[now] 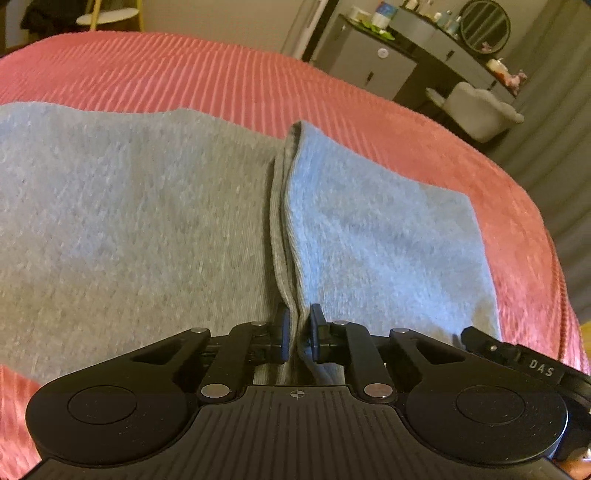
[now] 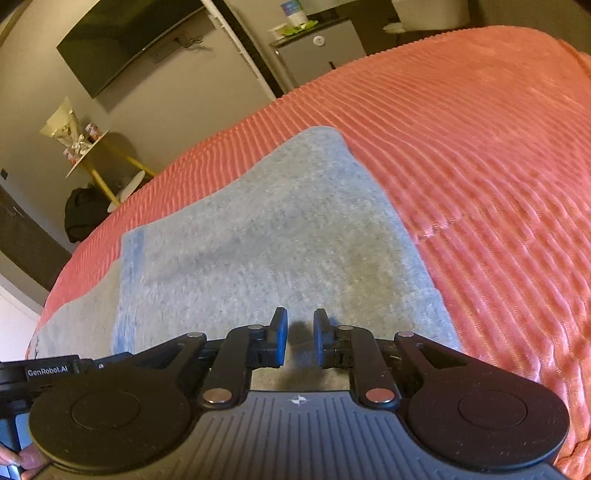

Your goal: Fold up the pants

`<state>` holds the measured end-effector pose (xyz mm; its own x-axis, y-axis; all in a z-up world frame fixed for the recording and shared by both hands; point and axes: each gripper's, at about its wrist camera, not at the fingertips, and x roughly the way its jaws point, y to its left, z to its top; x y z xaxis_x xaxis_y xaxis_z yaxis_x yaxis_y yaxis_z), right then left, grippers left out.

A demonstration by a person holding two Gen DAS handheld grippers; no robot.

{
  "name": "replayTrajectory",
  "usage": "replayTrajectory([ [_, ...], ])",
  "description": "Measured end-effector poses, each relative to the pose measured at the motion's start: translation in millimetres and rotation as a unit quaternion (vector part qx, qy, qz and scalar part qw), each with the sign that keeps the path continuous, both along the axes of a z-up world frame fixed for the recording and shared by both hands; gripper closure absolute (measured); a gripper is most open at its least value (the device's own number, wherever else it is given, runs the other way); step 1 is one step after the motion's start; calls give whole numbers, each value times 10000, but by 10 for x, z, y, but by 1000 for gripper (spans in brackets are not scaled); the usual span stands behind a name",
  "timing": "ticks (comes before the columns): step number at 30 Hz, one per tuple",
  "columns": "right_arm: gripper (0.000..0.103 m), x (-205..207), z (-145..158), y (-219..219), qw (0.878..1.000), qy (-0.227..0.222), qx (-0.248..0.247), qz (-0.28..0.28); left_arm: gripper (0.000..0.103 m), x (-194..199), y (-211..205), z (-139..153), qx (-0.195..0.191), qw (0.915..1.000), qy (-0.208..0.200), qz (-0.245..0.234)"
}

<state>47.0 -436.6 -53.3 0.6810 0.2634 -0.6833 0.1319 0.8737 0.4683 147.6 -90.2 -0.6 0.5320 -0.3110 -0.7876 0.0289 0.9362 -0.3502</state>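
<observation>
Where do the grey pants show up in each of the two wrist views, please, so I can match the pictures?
Left wrist view: the grey pants fill the left and centre, with a raised fabric edge running down between the fingers of the left tool.
Right wrist view: the pants lie centre and lower left, beyond the right tool, which has nothing between its fingers.
Shared landmark: the ribbed pink bedspread under the pants.

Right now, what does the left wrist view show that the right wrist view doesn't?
Left wrist only: the left tool shut on a raised fold edge of the grey pants, plus a round mirror and a pale chair.

Right wrist only: the right tool open with nothing between its pads, a wall TV, a yellow-legged side table.

Both: pants on the pink ribbed bedspread.
</observation>
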Motion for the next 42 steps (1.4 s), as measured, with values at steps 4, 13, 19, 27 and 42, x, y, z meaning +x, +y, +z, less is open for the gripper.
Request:
replayTrajectory([
  [4,88,-29,30,59,9999,-111,-26,106,91,-58,-6,96,58,9996,-241,-92],
  [13,88,87,-76,131,9994,151,-223,221,81,-163,76,-136,614,9978,-248,91],
  [19,88,127,-145,106,9993,210,-229,195,59,-479,669,-8,-197,9945,93,1021],
  [27,88,88,-146,117,9997,158,-149,104,52,-977,1693,104,-1091,9524,92,2845],
  [42,61,2,-134,4,9993,-55,289,-217,40,-582,2783,-216,-1211,9182,153,3769],
])
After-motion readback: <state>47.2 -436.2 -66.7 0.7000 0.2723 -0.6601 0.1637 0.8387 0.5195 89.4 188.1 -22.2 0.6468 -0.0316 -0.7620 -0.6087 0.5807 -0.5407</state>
